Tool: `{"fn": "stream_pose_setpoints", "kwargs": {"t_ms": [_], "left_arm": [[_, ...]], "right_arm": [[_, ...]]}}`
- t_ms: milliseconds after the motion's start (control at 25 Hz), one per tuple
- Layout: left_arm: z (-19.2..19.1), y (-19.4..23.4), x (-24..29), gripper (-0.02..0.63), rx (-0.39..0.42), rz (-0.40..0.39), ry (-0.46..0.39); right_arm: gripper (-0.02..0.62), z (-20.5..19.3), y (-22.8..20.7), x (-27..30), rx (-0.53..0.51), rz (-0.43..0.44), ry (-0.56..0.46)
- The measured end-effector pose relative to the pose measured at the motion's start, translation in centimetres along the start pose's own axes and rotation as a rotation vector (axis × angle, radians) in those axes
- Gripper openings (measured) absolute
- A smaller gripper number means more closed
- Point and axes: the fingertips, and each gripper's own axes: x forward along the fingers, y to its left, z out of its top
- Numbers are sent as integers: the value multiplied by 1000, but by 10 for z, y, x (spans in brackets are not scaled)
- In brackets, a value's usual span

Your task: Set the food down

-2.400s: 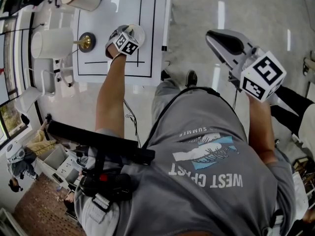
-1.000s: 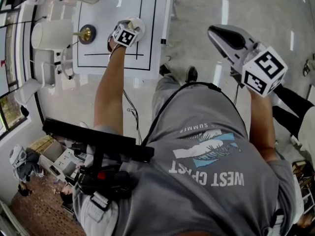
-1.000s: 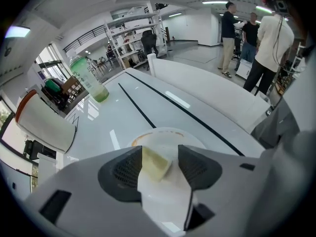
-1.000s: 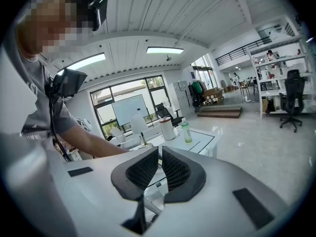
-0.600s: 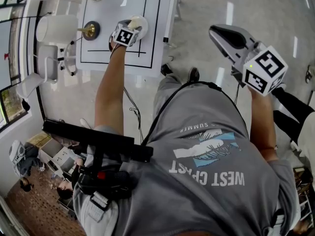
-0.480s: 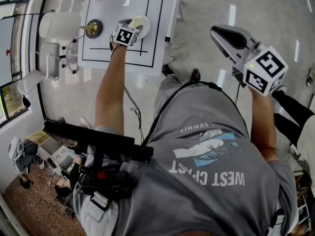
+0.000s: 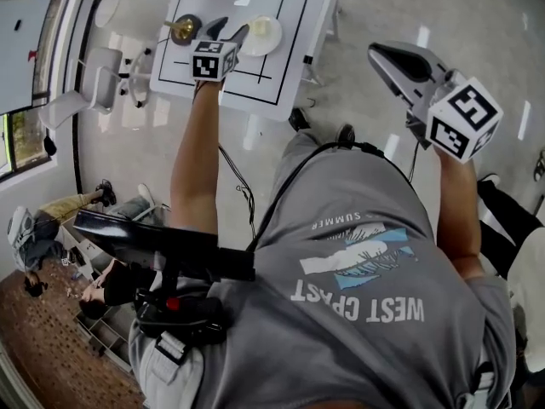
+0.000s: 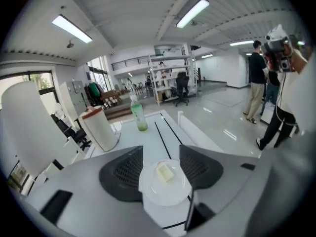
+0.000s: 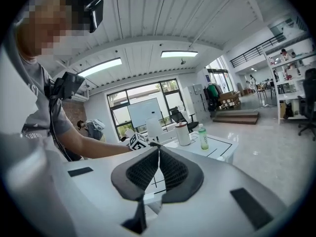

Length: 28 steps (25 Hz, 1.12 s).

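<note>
Bare tabletop point(image 8: 143, 138) round the plate point(image 8: 153, 194) (bottle point(image 8: 138, 113), canister point(image 8: 100, 128) seemingly well beyond)

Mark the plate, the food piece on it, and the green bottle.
plate point(image 8: 165, 195): left gripper view, bare near part inside the rim.
food piece point(image 8: 165, 172): left gripper view, middle of its top face.
green bottle point(image 8: 140, 118): left gripper view, middle of its body.

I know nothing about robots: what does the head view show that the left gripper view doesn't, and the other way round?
Only the head view shows the right gripper, held over the floor, and a small brass object. Only the left gripper view shows a green bottle on the white table and people standing beyond. Both show the table and the plate with the food on it.
</note>
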Motion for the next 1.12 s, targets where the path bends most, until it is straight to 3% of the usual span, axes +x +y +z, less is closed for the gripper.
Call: {"fn": "stream_pose_setpoints", "kwargs": {"t_ms": [80, 280, 520, 800, 1000, 1120], "left_arm": [[23, 7, -32, 203, -50, 44, -109], [75, 12, -122, 21, -134, 118, -381], [107, 3, -227, 8, -221, 129, -618], [108, 3, -335, 8, -216, 159, -763], [86, 5, -411, 8, -170, 177, -810], [62, 7, -439, 8, -132, 188, -814]], "right_arm": [[6, 3, 9, 5, -13, 33, -5], [6, 11, 31, 17, -38, 118, -24], [6, 20, 57, 36, -73, 183, -56], [6, 50, 106, 52, -131, 212, -139], [6, 66, 161, 61, -164, 191, -187], [5, 54, 192, 71, -187, 166, -188]]}}
